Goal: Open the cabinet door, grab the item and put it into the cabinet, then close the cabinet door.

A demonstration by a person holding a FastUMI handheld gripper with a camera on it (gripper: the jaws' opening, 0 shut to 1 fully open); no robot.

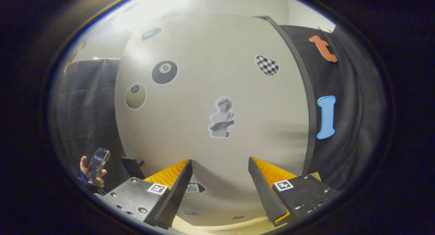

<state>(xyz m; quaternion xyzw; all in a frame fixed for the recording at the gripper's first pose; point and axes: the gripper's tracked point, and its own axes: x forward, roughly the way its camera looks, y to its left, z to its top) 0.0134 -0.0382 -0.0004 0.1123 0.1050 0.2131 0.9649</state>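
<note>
The cabinet door [238, 75], a broad pale panel, stands shut and close in front of the gripper, taking up most of the space beyond the fingers. A dark strip runs down its right edge, where it meets the black cloth wall [357, 102] of the booth. More black cloth hangs to the left of the door, below a pale wall.

The gripper [220, 185] points straight at the lower part of the door. Its two fingers are spread wide apart with nothing between them; only the bare door face shows in the gap. Whether the tips touch the door cannot be told. Each finger mount carries a small square black-and-white marker.

Several stickers sit on the door. A grey bust sticker [222, 117] is near the middle, just ahead of the gap between the fingers. Up and to the left of it is a black eight-ball sticker [164, 72], and below that, near the door's left edge, a pale olive ball sticker [136, 96]. A checkered heart sticker [267, 65] sits up and to the right of the bust. A small dark oval sticker [151, 33] lies near the top left of the door.

Left of the left finger, a hand [89, 172] holds a phone [98, 164] upright, well apart from the gripper.

The item to be put away cannot be seen.
</note>
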